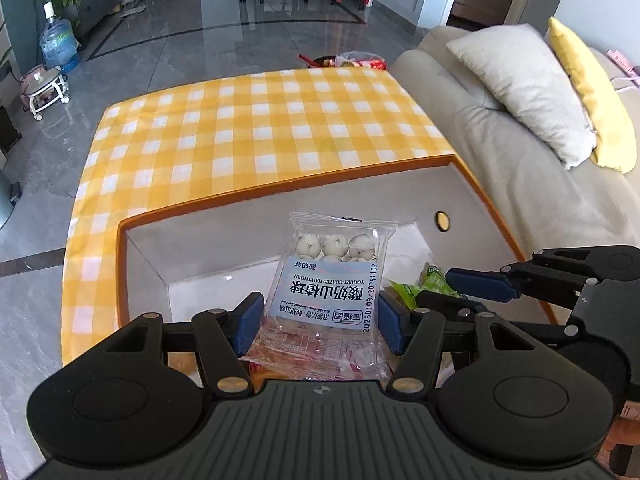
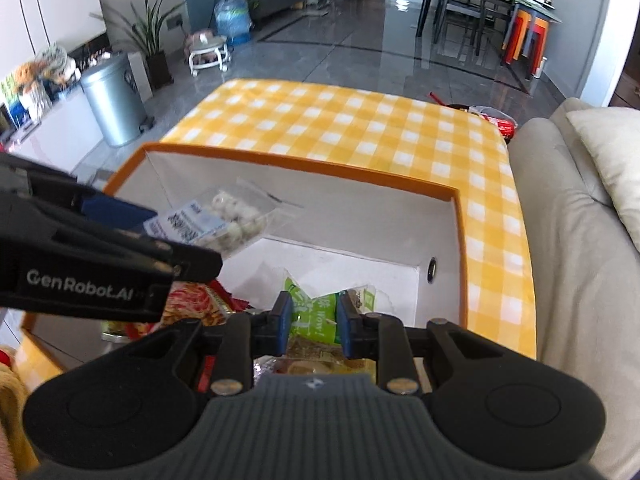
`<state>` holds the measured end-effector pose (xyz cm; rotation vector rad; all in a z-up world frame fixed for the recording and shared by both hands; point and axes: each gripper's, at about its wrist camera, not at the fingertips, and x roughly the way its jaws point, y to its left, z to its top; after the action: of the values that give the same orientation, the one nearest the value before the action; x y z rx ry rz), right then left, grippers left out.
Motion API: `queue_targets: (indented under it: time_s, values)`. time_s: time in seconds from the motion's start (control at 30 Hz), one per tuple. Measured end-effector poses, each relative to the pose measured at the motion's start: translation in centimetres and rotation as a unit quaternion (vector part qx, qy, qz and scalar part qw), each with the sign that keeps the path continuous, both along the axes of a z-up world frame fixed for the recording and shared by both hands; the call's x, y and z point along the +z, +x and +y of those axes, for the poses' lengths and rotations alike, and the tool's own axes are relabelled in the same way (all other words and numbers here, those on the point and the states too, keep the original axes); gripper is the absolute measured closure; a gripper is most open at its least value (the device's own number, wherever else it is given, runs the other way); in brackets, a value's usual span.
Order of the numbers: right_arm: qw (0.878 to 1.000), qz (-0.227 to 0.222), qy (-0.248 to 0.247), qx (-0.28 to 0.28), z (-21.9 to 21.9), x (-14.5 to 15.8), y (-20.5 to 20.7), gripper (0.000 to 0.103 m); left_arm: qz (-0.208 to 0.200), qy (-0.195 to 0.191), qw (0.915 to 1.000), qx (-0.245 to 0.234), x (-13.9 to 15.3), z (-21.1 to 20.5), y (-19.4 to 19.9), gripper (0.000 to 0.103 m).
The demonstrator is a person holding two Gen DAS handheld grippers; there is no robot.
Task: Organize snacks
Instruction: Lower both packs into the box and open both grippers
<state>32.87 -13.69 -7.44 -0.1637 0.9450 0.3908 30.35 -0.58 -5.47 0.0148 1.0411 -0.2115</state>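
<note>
Both tools hang over the box [image 1: 280, 194]. The left tool [image 1: 318, 322] squeezes a wide bag of white balls [image 1: 330, 272]. The right tool [image 2: 312, 326] pinches a green packet [image 2: 310, 312]. Lower both gently inside, then let go.

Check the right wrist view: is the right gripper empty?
No, the right gripper is shut on a green snack packet over the orange-rimmed box.

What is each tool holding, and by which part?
Left tool grips the hawthorn ball pack by its side edges at the near end. Right tool pinches the green snack packet mid-body.
</note>
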Motion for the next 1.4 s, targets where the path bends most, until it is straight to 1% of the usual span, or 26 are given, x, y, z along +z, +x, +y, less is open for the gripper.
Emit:
queue_targets:
  time_s: [0.2, 0.43, 0.5, 0.63, 0.67, 0.73, 0.77, 0.83, 0.9, 0.97, 1.03, 1.1, 1.17, 1.2, 1.27, 1.3, 1.4]
  values:
    - [0.999, 0.015, -0.027, 0.016, 0.9, -1.8, 1.5, 0.083, 0.015, 0.032, 0.9994, -0.005, -2.0, -0.7, 1.4, 0.034]
    - [0.997, 0.031, -0.056, 0.035, 1.7, -3.6, 2.0, 0.084, 0.037, 0.047, 0.9982, -0.005, -3.8, -0.8, 2.0, 0.034]
    - [0.996, 0.033, -0.066, 0.04, 1.8, -4.0, 2.0, 0.092, 0.039, 0.05, 0.998, -0.003, -4.0, -0.8, 2.1, 0.034]
    - [0.995, 0.04, -0.077, 0.046, 1.8, -4.5, 2.0, 0.09, 0.042, 0.054, 0.9977, 0.0, -4.2, -0.7, 2.3, 0.034]
    - [0.995, 0.041, -0.078, 0.046, 1.8, -4.5, 2.0, 0.089, 0.04, 0.056, 0.9976, 0.0, -4.1, -0.7, 2.2, 0.034]
    - [0.995, 0.041, -0.079, 0.046, 1.7, -4.4, 1.9, 0.087, 0.042, 0.055, 0.9976, -0.001, -4.0, -0.8, 2.2, 0.037]
    - [0.995, 0.042, -0.078, 0.045, 1.7, -4.3, 1.8, 0.085, 0.042, 0.049, 0.9979, -0.004, -3.8, -0.7, 2.1, 0.037]
    - [0.995, 0.042, -0.078, 0.045, 1.6, -4.1, 1.6, 0.076, 0.036, 0.051, 0.9981, -0.002, -3.5, -0.8, 1.9, 0.037]
    - [0.995, 0.039, -0.078, 0.043, 1.6, -3.8, 1.3, 0.063, 0.029, 0.056, 0.998, -0.001, -3.1, -0.9, 1.7, 0.037]
    - [0.995, 0.042, -0.075, 0.042, 1.6, -3.6, 1.0, 0.058, 0.024, 0.054, 0.9983, 0.0, -2.6, -0.8, 1.4, 0.036]
    - [0.996, 0.043, -0.074, 0.039, 1.5, -3.3, 0.7, 0.052, 0.016, 0.052, 0.9985, 0.004, -1.9, -0.7, 0.9, 0.033]
    - [0.996, 0.038, -0.074, 0.033, 1.3, -2.7, 0.2, 0.04, 0.004, 0.054, 0.9985, 0.01, -1.2, -0.5, 0.3, 0.032]
    - [0.997, 0.032, -0.066, 0.025, 1.1, -1.9, -0.2, 0.033, -0.013, 0.058, 0.9981, 0.018, -0.4, -0.4, -0.5, 0.031]
    - [0.998, 0.031, -0.06, 0.021, 0.9, -1.6, -0.5, 0.032, -0.021, 0.06, 0.9978, 0.02, 0.1, -0.4, -1.0, 0.03]
    - [0.999, 0.029, -0.041, 0.009, 0.4, -0.8, -1.2, 0.023, -0.039, 0.062, 0.9971, 0.023, 0.9, -0.3, -2.0, 0.03]
    - [0.999, 0.026, -0.033, 0.003, 0.2, -0.4, -1.5, 0.021, -0.047, 0.063, 0.9966, 0.024, 1.3, -0.3, -2.6, 0.03]
    - [1.0, 0.017, -0.015, -0.011, -0.2, 0.7, -2.9, 0.021, -0.073, 0.066, 0.9947, 0.032, 2.5, -0.3, -4.4, 0.03]
